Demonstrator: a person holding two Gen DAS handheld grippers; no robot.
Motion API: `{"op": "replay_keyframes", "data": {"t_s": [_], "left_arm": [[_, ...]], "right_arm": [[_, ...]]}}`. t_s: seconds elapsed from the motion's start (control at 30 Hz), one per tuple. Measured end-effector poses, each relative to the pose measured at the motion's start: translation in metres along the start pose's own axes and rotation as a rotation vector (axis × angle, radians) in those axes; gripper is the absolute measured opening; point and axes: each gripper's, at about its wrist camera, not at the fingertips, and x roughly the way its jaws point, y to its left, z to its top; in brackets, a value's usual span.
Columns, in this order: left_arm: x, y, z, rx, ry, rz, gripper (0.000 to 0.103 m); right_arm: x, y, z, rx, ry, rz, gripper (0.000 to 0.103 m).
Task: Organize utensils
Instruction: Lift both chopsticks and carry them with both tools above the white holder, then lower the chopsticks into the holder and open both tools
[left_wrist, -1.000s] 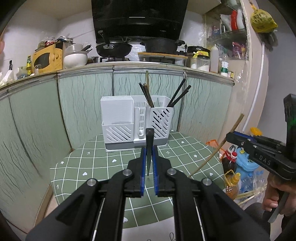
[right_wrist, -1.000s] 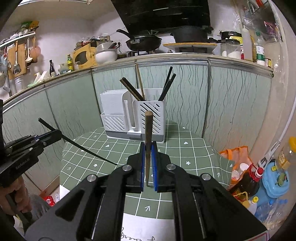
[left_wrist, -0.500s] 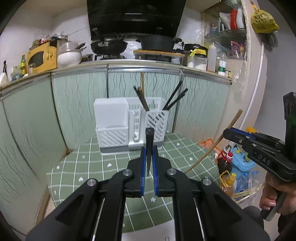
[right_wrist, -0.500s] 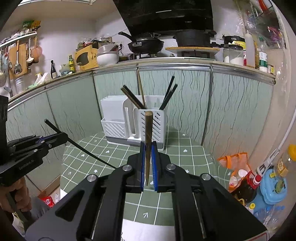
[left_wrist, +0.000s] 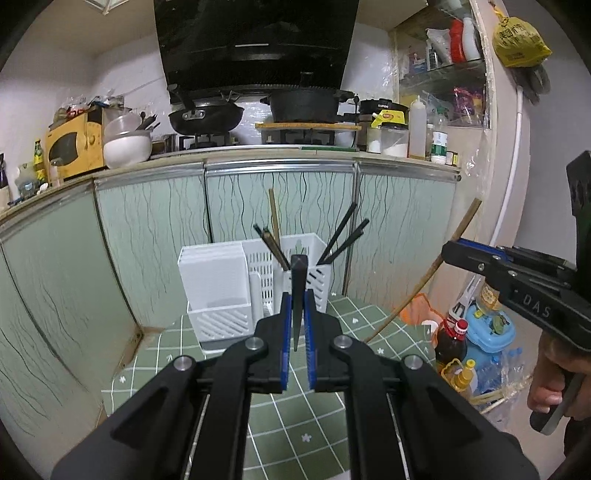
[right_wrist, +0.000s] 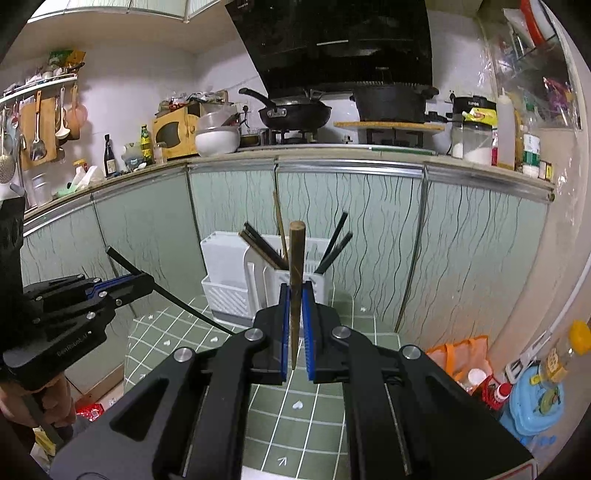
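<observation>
Above the green tiled table (left_wrist: 325, 417) you carry one chopstick per gripper — your left gripper (left_wrist: 296, 325) pinches a black chopstick (left_wrist: 297, 295); your right gripper (right_wrist: 296, 325) clamps a wooden chopstick (right_wrist: 295, 280); both point toward the white utensil holder (left_wrist: 229, 291) ahead, likely readying insertion beside those already standing there.

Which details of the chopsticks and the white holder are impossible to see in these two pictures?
- Left wrist view: the black chopstick is seen end-on in the left gripper; its length is hidden.
- Right wrist view: the right gripper covers the front of the white holder.
- Both views: the holder's walls hide the lower ends of the stored chopsticks.
</observation>
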Motion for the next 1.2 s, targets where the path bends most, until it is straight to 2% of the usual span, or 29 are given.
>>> {"op": "replay_keyframes", "data": {"t_s": [0.47,0.67,0.97,1.2], "left_arm": [[0.019,0.001,0.068,-0.001,-0.052,-0.013,0.006],[0.043,0.004,0.095,-0.005,-0.059,-0.020,0.006],[0.100,0.009,0.104,-0.006,-0.026,-0.030,0.006],[0.136,0.022,0.090,-0.038,0.005,-0.039,0.006]], "right_arm": [[0.019,-0.014,0.071,-0.005,-0.048,0.009,0.007],[0.043,-0.018,0.100,-0.012,-0.062,0.016,0.007],[0.095,-0.030,0.113,0.000,-0.045,0.031,0.007],[0.139,-0.040,0.099,0.020,-0.007,0.038,0.007]]}}
